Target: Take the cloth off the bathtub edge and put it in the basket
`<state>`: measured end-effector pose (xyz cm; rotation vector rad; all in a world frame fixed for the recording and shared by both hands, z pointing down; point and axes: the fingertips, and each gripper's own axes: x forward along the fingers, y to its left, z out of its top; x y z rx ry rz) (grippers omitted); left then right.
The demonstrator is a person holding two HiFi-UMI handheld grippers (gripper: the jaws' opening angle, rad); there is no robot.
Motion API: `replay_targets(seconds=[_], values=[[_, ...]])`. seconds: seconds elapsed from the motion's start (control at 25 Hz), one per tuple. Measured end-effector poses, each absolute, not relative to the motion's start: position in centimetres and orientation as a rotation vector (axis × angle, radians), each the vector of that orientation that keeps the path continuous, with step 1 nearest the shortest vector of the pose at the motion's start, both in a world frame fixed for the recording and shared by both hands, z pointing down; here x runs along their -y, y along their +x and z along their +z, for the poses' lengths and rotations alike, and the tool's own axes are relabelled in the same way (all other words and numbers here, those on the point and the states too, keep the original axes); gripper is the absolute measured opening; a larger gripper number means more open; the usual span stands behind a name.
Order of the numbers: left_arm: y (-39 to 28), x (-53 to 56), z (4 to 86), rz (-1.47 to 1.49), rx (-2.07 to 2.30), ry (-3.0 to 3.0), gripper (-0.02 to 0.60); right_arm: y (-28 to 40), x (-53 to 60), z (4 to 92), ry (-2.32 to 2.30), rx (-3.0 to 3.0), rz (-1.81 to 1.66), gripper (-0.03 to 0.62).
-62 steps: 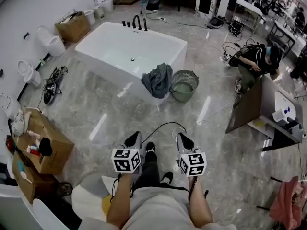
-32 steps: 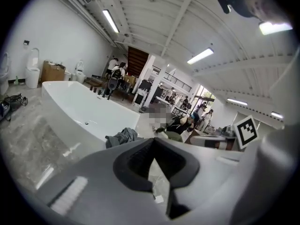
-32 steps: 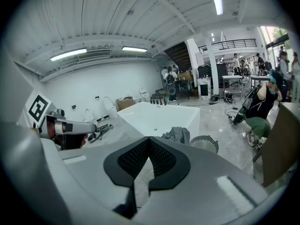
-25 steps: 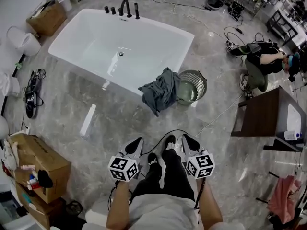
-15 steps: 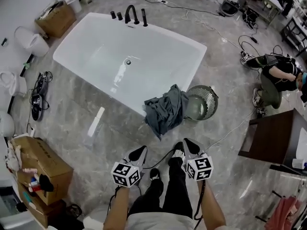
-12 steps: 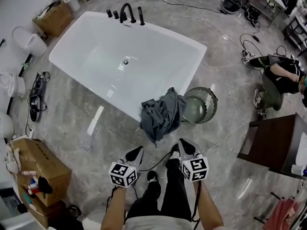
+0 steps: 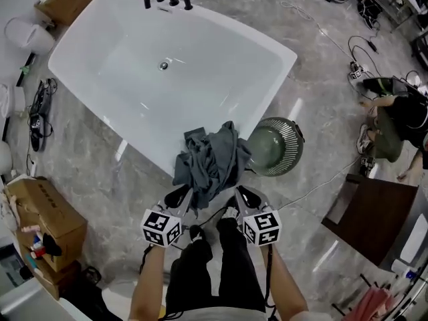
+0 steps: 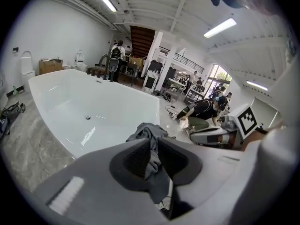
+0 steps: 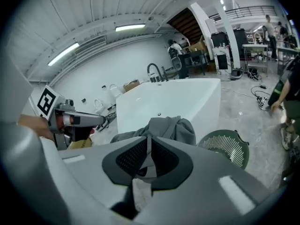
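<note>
1. Your left gripper point(image 7: 179, 196), nearest you: the jaws are opening, w/ only a small gap. The cloth point(image 7: 210, 162) shows thru the gap, but the pads aren't pressing on it, so no grip. The tip sits right at the cloth's hanging lower edge.
2. Your right gripper point(image 7: 245, 196): jaws all but closed, just a slit, nothing in them. It's near the cloth's lower right side and apart from it, as far as I can tell.
3. The grey cloth is bunched over the bathtub's point(image 7: 200, 79) near rim, by the near-right corner. Part of it hangs down the outer wall toward you. It isn't lifted.
4. The green basket point(image 7: 294, 154) is upright on the floor, just beside that same corner and right of the cloth. Nothing in it that I can see.
5. Progress, my read: you're in position at the cloth, approx. pre-grasp. Nothing of the task proper is done. Left to do: grab the cloth, lift it off the rim, carry it right to the basket, drop it in.
</note>
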<state>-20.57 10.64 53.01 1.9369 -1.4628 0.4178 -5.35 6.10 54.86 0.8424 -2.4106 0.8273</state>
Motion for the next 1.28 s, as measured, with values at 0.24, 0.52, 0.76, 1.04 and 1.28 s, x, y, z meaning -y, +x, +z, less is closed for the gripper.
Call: replay_targets(seconds=[0.24,0.52,0.76,1.04,1.28], values=[[-22.1,-9.9,56.1,0.449,1.446,1.918,0.147,-8.6,-4.5,56.8,0.769,2.404,0.813,0.069],[-24.7,-8.1,59.2,0.495,1.401,1.928,0.178,-11.2,-4.2,59.2,0.740,2.371,0.874,0.139],[-24.1,-6.3,61.4,0.566,1.140,2.061,0.247,-12.9,-4.0,61.7,0.788,2.318,1.042,0.298],[-23.5,-4.7,63.6,0.617,0.837,2.144,0.394,-13.3,-3.9,64.4,0.850,2.260,1.190,0.450],[-22.2,-4.3,67.2,0.704,0.569,2.076,0.453,-14.1,-4.1,67.3,0.842,2.221,1.453,0.523]])
